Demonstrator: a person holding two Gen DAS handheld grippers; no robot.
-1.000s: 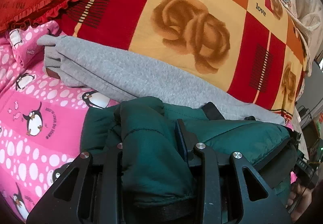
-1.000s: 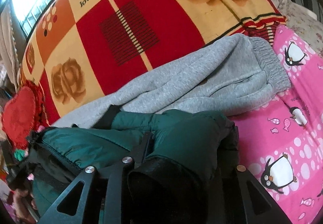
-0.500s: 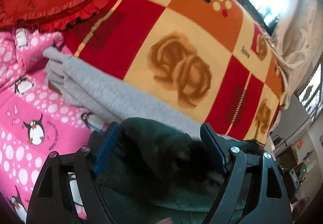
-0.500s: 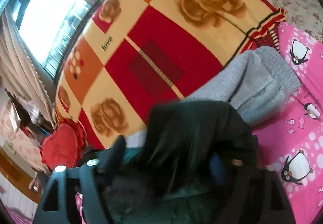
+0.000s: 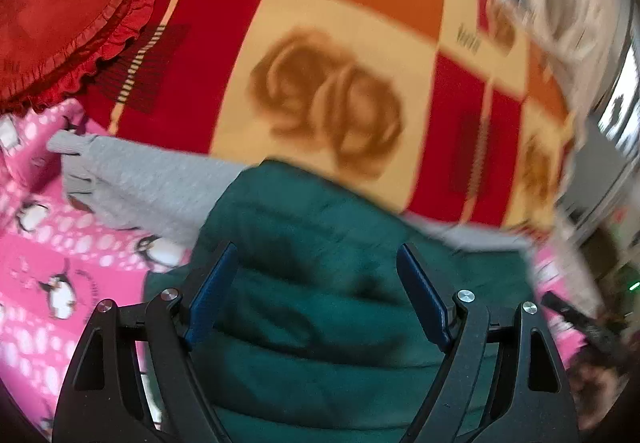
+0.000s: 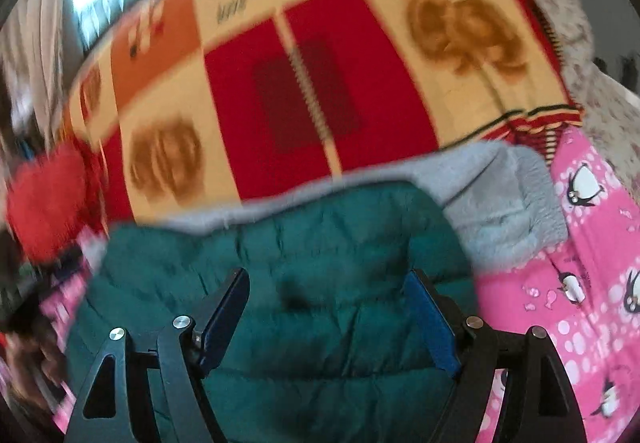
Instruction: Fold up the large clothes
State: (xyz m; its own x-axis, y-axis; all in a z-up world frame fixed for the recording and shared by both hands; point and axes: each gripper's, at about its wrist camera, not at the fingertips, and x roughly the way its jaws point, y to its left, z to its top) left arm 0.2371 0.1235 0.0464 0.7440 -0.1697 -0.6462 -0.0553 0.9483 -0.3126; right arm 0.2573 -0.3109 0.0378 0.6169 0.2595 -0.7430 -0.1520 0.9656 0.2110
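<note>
Your left gripper [image 5: 316, 283] and right gripper [image 6: 328, 307] are both holding their fingers wide over the green puffy jacket [image 5: 320, 243], gripping nothing. The jacket is lying on the pink penguin sheet [image 6: 580, 283], its far edge overlapping the grey sweatpants [image 6: 500, 211]. Only your left view is showing the red ruffled cushion [image 5: 60, 11] sharply.

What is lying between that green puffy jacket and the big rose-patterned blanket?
A grey fleece garment lies between the green jacket and the rose blanket, partly under the jacket's far edge. Both wrist views show it.
</note>
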